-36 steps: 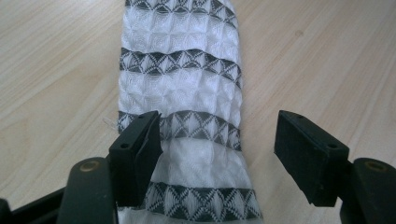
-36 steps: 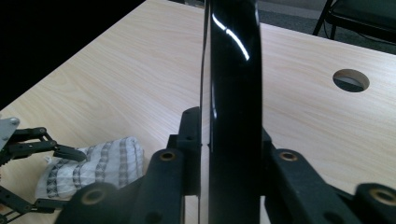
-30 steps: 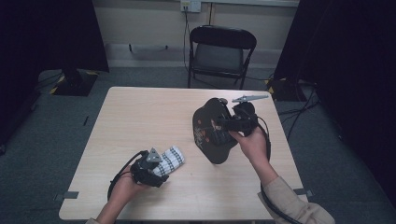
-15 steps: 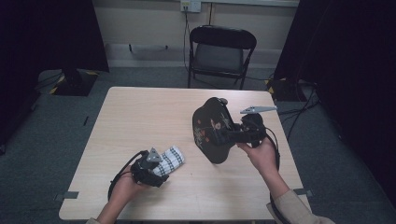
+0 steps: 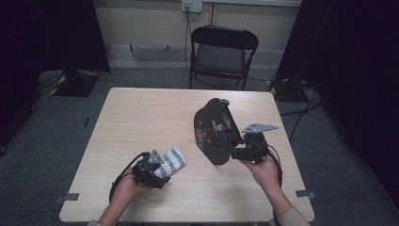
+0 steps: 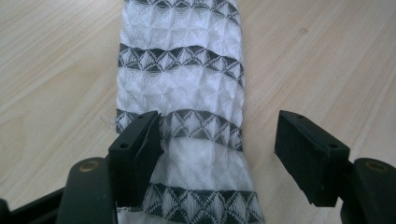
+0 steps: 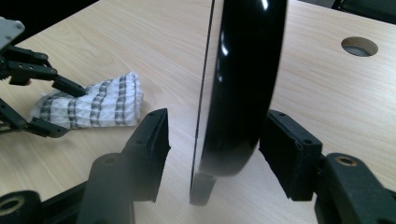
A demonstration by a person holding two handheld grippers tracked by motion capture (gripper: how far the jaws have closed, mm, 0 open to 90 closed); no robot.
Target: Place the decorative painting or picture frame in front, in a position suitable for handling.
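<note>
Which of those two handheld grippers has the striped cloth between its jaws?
The left gripper, nearest the table's front edge: its open jaws straddle the striped cloth. The right gripper has the black plate between its jaws instead.

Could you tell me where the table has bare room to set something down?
The table is bare across its far-left half, beyond the striped cloth, and along the near edge between the hands. It is crowded around the black plate at the right gripper.

Glossy black plastic tray [image 7: 243, 84], waffle-weave cloth towel [image 6: 187, 93], matt pale wood-grain table [image 5: 141, 122]
</note>
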